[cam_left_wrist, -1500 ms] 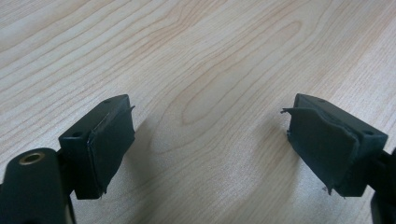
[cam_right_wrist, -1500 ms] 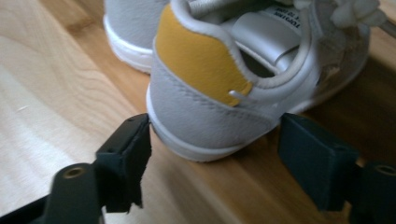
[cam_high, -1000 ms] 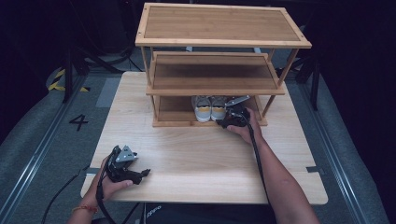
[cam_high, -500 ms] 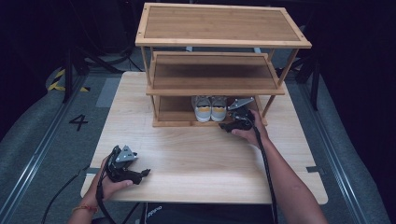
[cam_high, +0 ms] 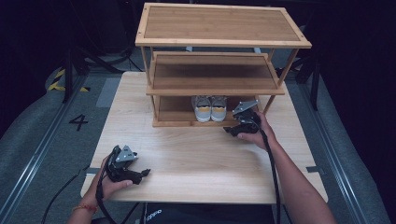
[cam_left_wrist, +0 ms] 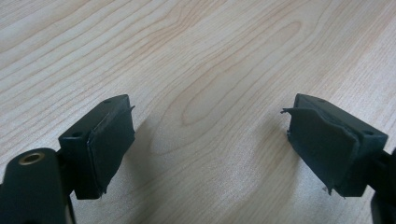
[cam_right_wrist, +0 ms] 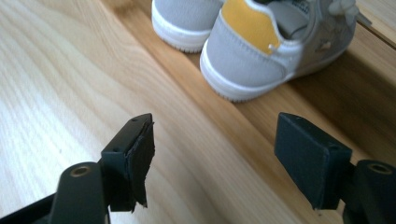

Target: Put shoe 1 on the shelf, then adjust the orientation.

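The pair of grey sneakers (cam_high: 209, 108) stands on the lowest shelf of the bamboo shoe rack (cam_high: 219, 42), heels with yellow tabs toward the near edge. The middle shelf overhangs them in the high view, so their toes and laces are hidden. In the right gripper view one sneaker's heel is plain while the other is cut off at the top edge. A small label inside the collar is too blurred to read.

The right gripper (cam_high: 243, 122) sits on the table just in front of the rack's bottom shelf, right of the sneakers and apart from them. Its jaws stand wide apart with nothing between them (cam_right_wrist: 212, 161).

The left gripper (cam_high: 125, 165) rests near the table's (cam_high: 187, 154) near left corner, well apart from the rack. Its jaws are also spread over bare wood, holding nothing (cam_left_wrist: 210, 144); the pads look frayed at the edges.

On the floor left of the table a painted "4" (cam_high: 78, 122) is readable. Below the near edge of the table, white lettering on dark cloth possibly reads "adidas" (cam_high: 154, 217).
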Demonstrator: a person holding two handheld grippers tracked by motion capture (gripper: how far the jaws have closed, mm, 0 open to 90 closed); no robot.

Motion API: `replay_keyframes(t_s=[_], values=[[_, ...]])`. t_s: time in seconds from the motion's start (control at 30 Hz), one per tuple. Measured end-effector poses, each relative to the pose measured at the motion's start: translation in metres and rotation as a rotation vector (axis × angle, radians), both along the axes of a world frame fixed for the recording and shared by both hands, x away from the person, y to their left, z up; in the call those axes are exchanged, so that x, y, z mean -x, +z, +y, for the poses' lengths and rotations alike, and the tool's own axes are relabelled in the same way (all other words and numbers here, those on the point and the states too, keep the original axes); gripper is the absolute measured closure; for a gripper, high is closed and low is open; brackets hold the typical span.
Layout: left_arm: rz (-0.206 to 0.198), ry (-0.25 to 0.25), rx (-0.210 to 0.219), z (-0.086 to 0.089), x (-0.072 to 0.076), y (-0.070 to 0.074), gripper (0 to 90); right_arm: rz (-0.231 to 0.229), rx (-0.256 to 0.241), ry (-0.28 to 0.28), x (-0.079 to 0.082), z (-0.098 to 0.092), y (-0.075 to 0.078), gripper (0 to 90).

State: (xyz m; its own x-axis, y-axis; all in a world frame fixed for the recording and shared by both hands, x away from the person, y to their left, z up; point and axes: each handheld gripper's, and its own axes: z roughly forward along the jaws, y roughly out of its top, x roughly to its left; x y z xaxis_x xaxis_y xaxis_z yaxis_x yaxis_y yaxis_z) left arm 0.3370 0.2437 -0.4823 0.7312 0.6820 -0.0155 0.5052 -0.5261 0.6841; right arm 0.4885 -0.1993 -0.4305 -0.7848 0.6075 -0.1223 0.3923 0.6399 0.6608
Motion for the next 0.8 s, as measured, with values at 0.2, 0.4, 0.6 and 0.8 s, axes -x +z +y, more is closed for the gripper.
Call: replay_keyframes(t_s=[0.2,0.4,0.6,0.8], values=[[0.001,-0.002,0.002,0.0,0.0,0.0,14.8,-0.001,0.015,0.014,0.013,-0.008,0.005,29.2],[0.0,-0.001,0.002,0.0,0.0,0.0,14.8,-0.007,0.041,0.022,0.022,-0.016,0.007,29.2],[-0.003,-0.004,-0.003,0.0,-0.001,0.0,14.8,-0.015,0.075,0.026,0.03,-0.025,0.009,29.3],[-0.006,-0.005,-0.006,0.0,-0.001,0.0,14.8,-0.031,0.091,0.026,0.043,-0.037,0.009,29.2]])
